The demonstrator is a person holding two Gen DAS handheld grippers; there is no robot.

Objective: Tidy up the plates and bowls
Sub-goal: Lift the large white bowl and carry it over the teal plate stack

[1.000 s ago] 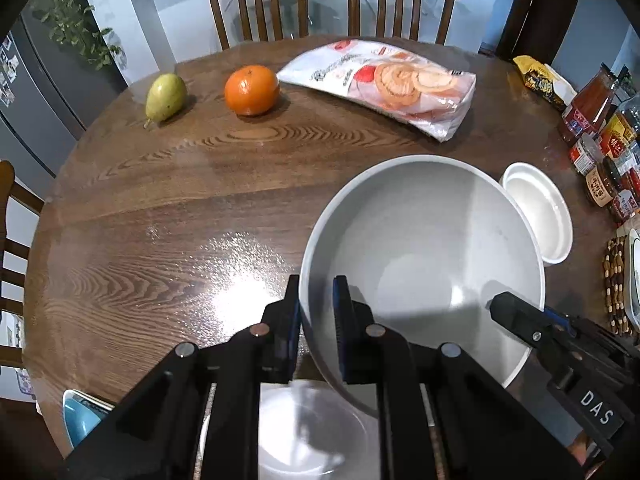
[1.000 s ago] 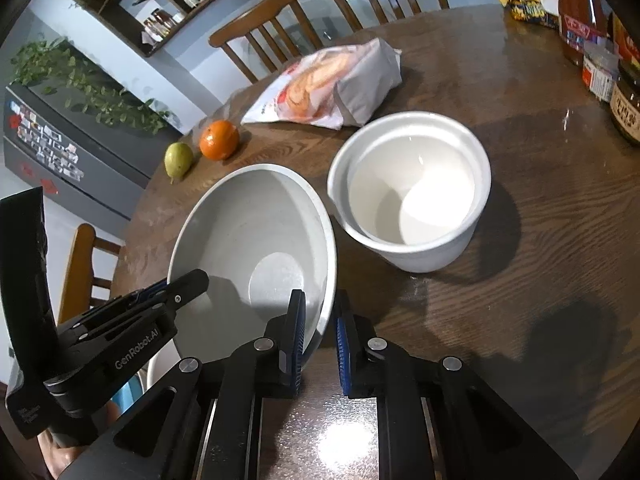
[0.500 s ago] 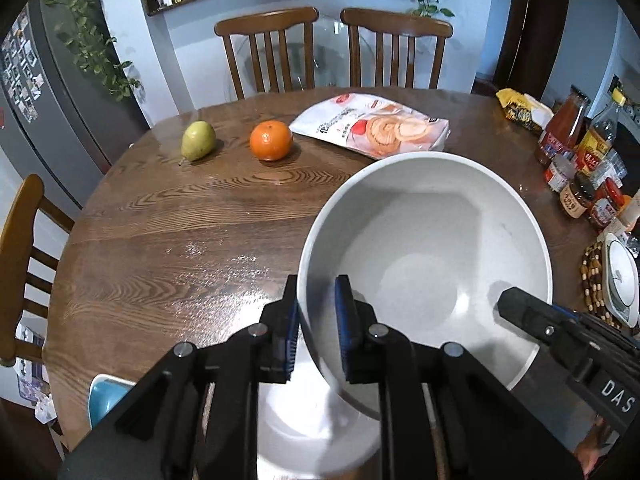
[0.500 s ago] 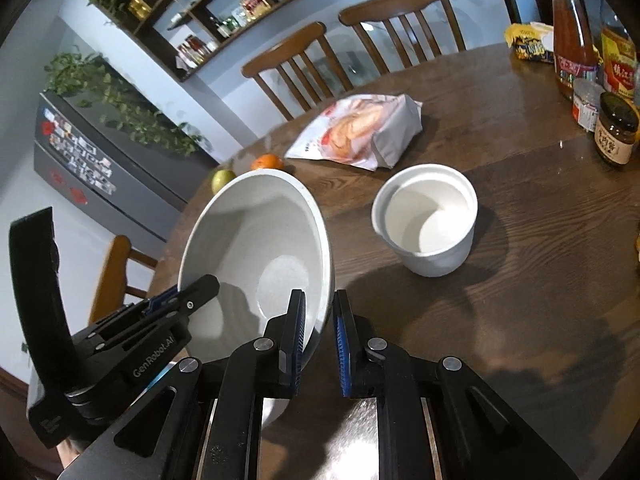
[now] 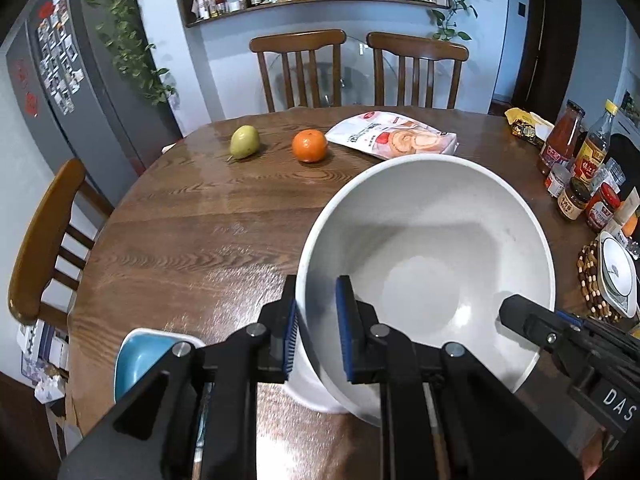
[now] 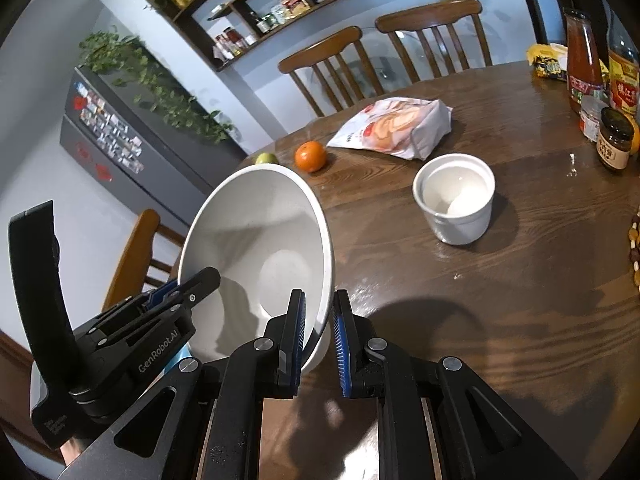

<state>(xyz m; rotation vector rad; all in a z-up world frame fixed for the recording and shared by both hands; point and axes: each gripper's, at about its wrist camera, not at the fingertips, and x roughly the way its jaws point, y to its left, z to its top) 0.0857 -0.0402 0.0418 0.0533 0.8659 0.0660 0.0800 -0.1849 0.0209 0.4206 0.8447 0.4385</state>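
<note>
Round dark wooden counter (image 5: 192, 240) carries everything: nearest, left gripper (image 5: 316, 330) and right gripper (image 6: 318, 334) each pinch opposite rims of the large white ceramic bowl (image 5: 432, 272), sharing its weight above the counter; farther off sits a small white cup-shaped bowl (image 6: 456, 200), likely for nesting

My left wrist camera angled steeply down over the large white ceramic bowl (image 5: 432, 264), close, my right wrist camera shallower, both sharing bowl (image 6: 260, 248), round brown wooden table (image 5: 192, 232), orange (image 6: 310, 155).
</note>
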